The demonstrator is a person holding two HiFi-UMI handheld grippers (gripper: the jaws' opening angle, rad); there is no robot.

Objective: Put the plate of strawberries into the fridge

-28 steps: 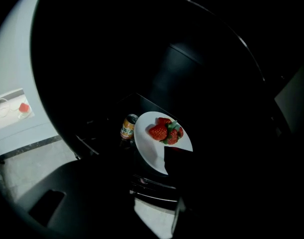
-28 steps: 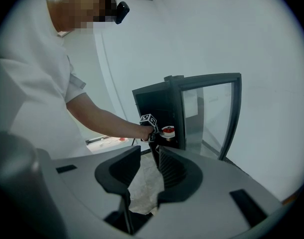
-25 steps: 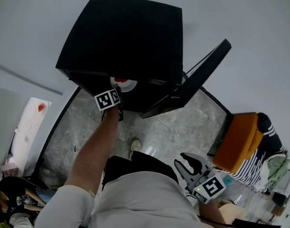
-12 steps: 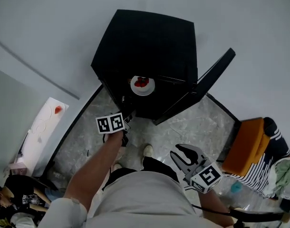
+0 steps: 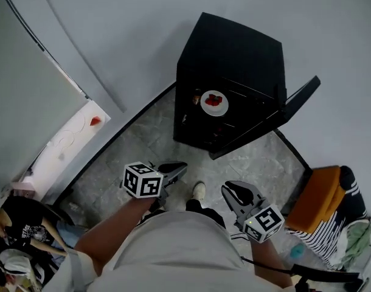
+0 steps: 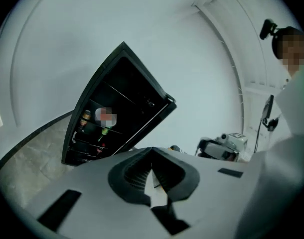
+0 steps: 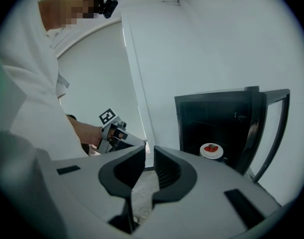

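1. Grippers, head view: my left gripper (image 5: 176, 168) and right gripper (image 5: 231, 190) hover well short of the open fridge (image 5: 234, 47); the plate of strawberries (image 5: 214, 102) sits on its shelf.
2. Left gripper view: my jaws are pressed together, empty.
3. Right gripper view: my jaws, just closing, stand narrowly apart, empty.

Bare indoor room with white walls (image 5: 124, 29), like a test studio.
Small black fridge (image 5: 231, 59) upper centre on grey stone floor (image 5: 137, 145); orange seat (image 5: 316, 196) lower right.

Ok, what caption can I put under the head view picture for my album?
Plate of strawberries sits inside the black fridge, its door open.
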